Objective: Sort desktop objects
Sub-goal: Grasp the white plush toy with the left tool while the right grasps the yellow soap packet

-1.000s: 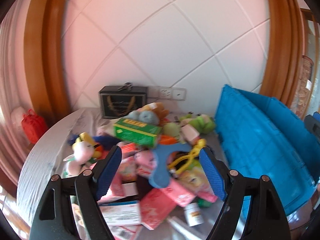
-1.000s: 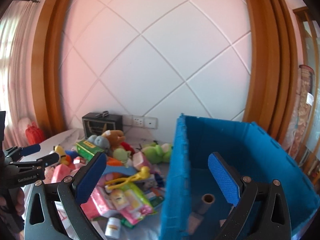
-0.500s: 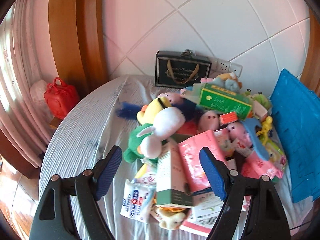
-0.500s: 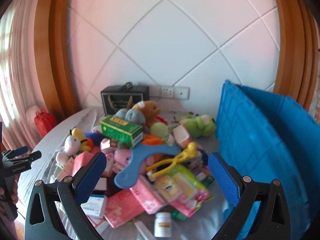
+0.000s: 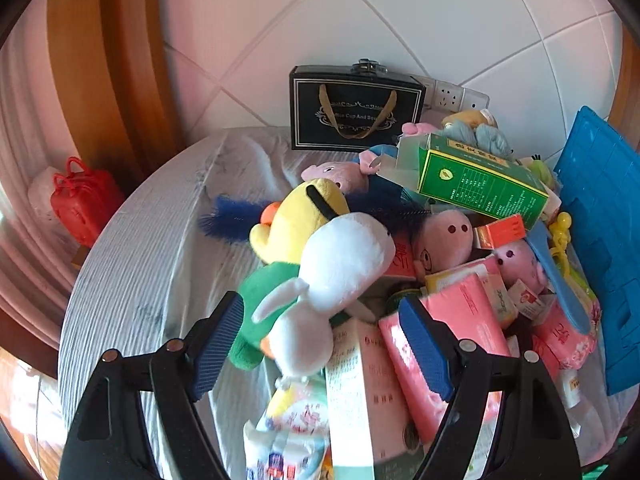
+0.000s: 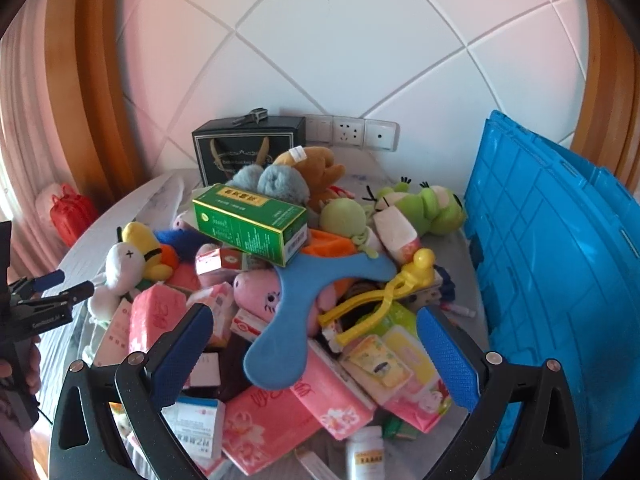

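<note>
One blue crate [image 6: 560, 280], one green box [image 6: 250, 222], one black gift bag [image 6: 244, 150].

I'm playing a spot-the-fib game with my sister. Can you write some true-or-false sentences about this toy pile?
1. The green box lies on top of the pile. True.
2. The blue crate stands left of the pile. False: it stands on the right.
3. The left hand-held gripper is squeezing the white plush rabbit. False: its jaws are open, nothing gripped.
4. A black gift bag stands by the wall behind the toys. True.
5. The right hand-held gripper is open above the blue boomerang. True.
</note>
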`<state>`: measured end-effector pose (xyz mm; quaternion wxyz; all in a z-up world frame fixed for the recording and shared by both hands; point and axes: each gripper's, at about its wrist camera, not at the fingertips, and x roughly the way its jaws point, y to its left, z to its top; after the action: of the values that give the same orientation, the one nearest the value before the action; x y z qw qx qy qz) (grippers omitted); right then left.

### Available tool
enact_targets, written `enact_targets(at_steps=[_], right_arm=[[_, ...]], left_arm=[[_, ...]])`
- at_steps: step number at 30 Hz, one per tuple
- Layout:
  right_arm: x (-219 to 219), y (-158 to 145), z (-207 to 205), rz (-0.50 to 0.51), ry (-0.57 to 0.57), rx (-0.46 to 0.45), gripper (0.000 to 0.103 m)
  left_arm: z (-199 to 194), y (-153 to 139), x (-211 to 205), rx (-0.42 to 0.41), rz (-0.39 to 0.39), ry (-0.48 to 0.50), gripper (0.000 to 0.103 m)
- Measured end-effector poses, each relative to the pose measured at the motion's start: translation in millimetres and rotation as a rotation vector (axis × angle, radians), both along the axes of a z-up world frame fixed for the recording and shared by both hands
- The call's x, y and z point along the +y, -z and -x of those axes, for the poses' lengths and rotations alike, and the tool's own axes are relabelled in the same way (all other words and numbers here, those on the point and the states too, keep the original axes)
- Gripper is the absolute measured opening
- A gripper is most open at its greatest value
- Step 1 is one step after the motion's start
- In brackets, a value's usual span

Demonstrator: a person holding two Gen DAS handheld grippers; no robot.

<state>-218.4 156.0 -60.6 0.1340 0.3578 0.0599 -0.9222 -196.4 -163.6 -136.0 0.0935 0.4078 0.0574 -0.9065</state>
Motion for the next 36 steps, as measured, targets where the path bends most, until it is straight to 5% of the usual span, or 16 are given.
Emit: enact_targets(at_steps=[9, 11, 12, 23, 29, 33, 36], right_arm=[[-7, 25, 51, -0.010, 0.034, -0.061, 0.103], [-2, 31, 56, -0.008, 0.049, -0.077, 0.103], [3, 35, 58, -0.008, 0.066, -0.087, 0.103], [97, 72, 58, 0.005, 0.301, -0.215, 0.103], [121, 97, 54, 0.050, 0.320, -0.290, 0.103], [111, 120, 60, 0.062, 0.275, -0.356, 0.076], [99, 134, 66, 0.068, 0.231, -0.389, 0.076]], left_arm=[[56, 44, -8, -0.101, -0.020, 0.020, 0.080], [59, 50, -9, -0.101, -0.033, 0.032, 0.060], [60, 52, -9, -0.100, -0.045, 0.036, 0.058], [22, 19, -20, 0.019, -0.022, -0.017, 0.051], [3, -10, -30, 0.088, -0.001, -0.058, 0.051], [2, -13, -32, 0.089, 0.006, -0.070, 0.051], [2, -9, -33, 0.073, 0.005, -0.075, 0.051]])
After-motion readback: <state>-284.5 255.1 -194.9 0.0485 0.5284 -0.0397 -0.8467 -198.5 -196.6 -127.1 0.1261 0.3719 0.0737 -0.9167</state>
